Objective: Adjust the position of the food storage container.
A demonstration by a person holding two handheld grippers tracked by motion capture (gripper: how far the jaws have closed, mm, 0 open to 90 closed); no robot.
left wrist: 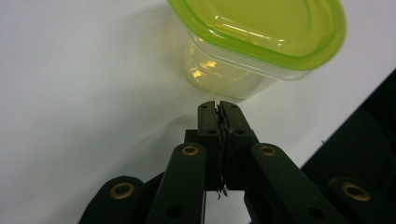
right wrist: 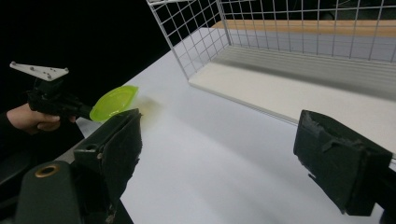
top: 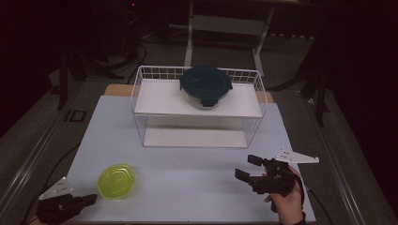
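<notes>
Both grippers sit at the near edge of the white table [top: 187,178]. At the near left corner, the left gripper [top: 89,200] has its jaws clenched together on nothing, tips just short of the green-lidded container [top: 116,181], which stands on the table close beside them. At the near right, the right gripper [top: 246,168] hangs with jaws spread wide and empty. Farther back, a white wire rack [top: 197,110] carries a dark-lidded bowl [top: 205,85] on its upper shelf.

Left tool [left wrist: 219,106] jaws shut, empty; green-lid container [left wrist: 252,42] just beyond, apart.
</notes>
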